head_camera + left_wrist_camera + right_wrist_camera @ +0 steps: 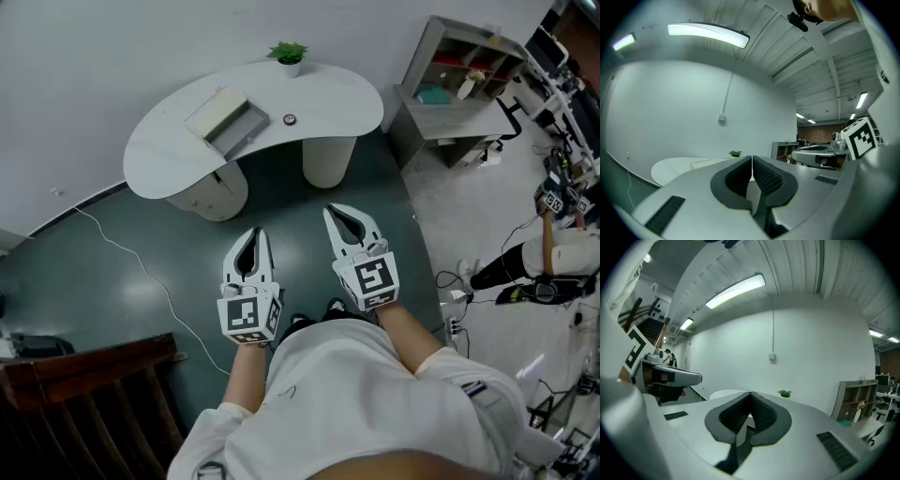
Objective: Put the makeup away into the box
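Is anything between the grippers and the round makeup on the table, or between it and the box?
Nothing visible does. The left gripper and right gripper are shut and empty, with only floor before the table. The makeup lies on bare tabletop right of the box; the plant stands farther back.

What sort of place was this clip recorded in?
Probably an office or lab workspace, not a home: a white curved table with a potted plant against a bare wall, a grey shelf unit beside it, a loose cable across the floor, and a strip light overhead.
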A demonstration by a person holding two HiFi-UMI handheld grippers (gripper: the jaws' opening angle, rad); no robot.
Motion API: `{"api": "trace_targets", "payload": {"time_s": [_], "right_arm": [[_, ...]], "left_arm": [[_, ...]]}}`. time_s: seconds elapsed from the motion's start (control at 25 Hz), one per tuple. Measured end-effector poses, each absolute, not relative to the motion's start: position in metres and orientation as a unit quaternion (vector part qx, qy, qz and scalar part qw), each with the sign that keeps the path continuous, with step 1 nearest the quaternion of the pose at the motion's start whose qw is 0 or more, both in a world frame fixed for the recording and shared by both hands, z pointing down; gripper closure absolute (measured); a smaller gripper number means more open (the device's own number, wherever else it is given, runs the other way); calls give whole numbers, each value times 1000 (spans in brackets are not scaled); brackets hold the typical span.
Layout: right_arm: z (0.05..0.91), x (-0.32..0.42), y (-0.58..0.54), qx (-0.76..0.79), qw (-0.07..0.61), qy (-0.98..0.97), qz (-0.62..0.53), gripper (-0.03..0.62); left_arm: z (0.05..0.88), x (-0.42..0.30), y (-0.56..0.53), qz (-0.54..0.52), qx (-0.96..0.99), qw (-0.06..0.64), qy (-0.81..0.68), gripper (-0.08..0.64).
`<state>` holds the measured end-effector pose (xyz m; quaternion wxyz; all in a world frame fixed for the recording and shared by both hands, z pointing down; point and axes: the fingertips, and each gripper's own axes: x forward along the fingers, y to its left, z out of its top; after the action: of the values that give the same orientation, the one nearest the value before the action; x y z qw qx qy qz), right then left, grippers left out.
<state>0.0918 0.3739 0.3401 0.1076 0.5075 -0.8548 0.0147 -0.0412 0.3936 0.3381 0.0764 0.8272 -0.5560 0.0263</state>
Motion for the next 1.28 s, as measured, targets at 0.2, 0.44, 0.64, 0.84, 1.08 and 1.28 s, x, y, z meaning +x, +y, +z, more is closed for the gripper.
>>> {"api": "trace_targets", "payload": {"time_s": [0.2,0.44,0.64,0.84,1.08,1.28], "right_arm": [[338,92,378,516,111,-850,16,594],[351,87,395,511,136,-848,28,594],[364,77,412,508,159,-846,37,557],[381,71,422,508,168,-844,42,505],[391,59,408,496,167,-850,62,486],[396,61,371,490,157,-856,60,485]], "left_arm": [[344,-40,396,21,833,83,-547,535],[357,-30,403,19,847,102,-522,535],[367,-32,416,22,856,111,-504,535],[384,-49,429,35,852,120,-509,535],[397,-68,425,52,839,132,-525,535],[396,-64,392,56,836,125,-531,535]]}}
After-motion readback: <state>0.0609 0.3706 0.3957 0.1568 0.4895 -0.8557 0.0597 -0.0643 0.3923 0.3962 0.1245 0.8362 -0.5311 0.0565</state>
